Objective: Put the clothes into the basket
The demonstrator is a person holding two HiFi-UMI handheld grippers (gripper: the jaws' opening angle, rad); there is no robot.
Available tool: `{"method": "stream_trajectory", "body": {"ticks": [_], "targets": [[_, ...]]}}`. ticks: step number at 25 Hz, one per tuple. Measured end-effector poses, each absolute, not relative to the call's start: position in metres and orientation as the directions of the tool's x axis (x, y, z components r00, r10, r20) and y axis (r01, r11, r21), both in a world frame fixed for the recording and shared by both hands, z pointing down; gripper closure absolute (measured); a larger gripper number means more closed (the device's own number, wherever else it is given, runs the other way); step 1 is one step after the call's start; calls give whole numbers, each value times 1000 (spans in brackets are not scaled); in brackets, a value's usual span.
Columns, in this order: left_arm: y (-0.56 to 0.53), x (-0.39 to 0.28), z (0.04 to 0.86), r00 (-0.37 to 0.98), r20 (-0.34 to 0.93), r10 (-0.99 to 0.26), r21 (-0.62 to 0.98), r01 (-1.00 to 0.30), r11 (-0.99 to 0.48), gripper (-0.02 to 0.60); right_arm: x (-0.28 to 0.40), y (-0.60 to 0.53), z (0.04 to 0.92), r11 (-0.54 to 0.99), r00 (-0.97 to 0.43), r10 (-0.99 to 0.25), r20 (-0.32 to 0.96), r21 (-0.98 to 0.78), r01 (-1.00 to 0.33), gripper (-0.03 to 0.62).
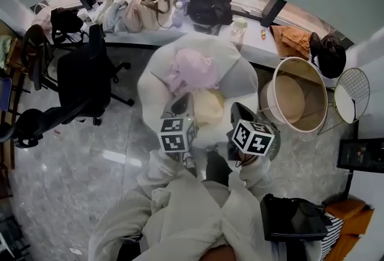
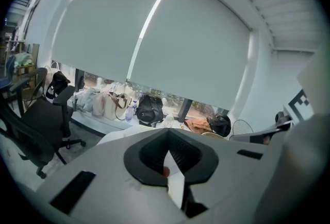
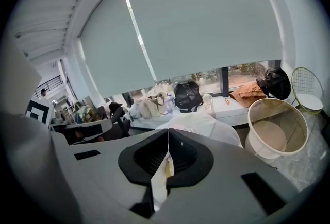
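Two tongs hold one big white cloth (image 1: 180, 209) that hangs in front of the person. The left tongs (image 2: 168, 152) and the right tongs (image 3: 168, 150) are both pinched shut on it. The basket (image 1: 317, 101) stands apart on the right. A pink cloth (image 1: 195, 68) and a yellow cloth (image 1: 208, 107) lie on the white beanbag (image 1: 240, 77) ahead

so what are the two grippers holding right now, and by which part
Both the left gripper and right gripper pinch a fold of the pale cream cloth garment.

Soft daylight through the window blind (image 3: 206, 17) — mild blur, fisheye bending, dark vignetted corners.
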State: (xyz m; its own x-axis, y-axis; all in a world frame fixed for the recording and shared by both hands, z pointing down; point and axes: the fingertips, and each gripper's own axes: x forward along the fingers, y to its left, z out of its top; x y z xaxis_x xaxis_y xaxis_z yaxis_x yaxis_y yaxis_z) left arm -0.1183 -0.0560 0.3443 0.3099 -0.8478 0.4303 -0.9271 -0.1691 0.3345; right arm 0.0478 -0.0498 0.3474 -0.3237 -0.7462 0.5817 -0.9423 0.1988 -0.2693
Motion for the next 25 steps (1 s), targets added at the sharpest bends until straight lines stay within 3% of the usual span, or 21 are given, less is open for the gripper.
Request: {"method": "stream_trajectory", "body": {"ticks": [11, 25], "targets": [[-70, -120, 389, 218, 512, -831, 310, -949, -58, 575, 48, -94, 391, 259, -402, -687, 605, -313, -914, 569], [-99, -118, 532, 120, 632, -766, 307, -946, 105, 575, 43, -133, 558, 292, -477, -533, 699, -376, -879, 569]]}}
